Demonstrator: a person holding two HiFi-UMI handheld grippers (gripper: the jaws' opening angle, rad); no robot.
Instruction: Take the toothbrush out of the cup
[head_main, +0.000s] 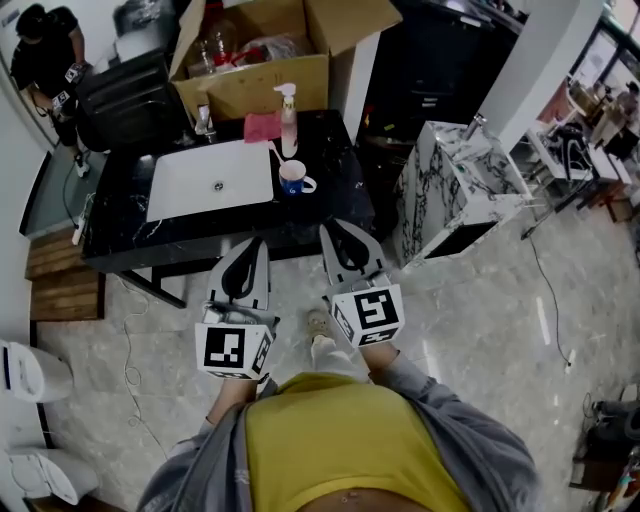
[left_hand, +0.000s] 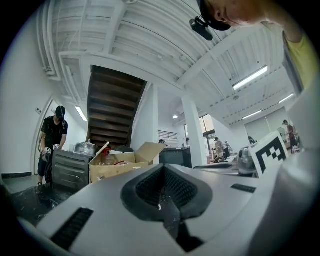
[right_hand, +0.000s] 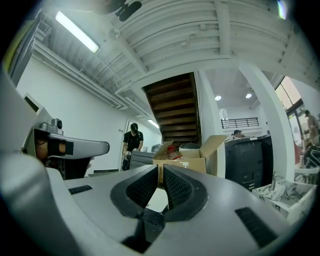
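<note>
A blue cup (head_main: 293, 179) with a white inside stands on the black counter (head_main: 320, 215), just right of the white sink (head_main: 180, 185). A pale toothbrush (head_main: 276, 153) leans out of the cup toward the back left. My left gripper (head_main: 258, 240) and right gripper (head_main: 330, 228) are held side by side over the floor, at the counter's front edge, short of the cup. Both are shut with nothing between the jaws. Neither cup nor toothbrush shows in the left gripper (left_hand: 162, 168) view or the right gripper (right_hand: 161, 167) view.
A pump bottle (head_main: 288, 112) and a pink cloth (head_main: 263, 127) sit behind the cup, with a faucet (head_main: 205, 124) nearby. An open cardboard box (head_main: 255, 60) stands at the back. A marble-patterned cabinet (head_main: 450, 185) is to the right. A person (head_main: 45, 60) stands at the far left.
</note>
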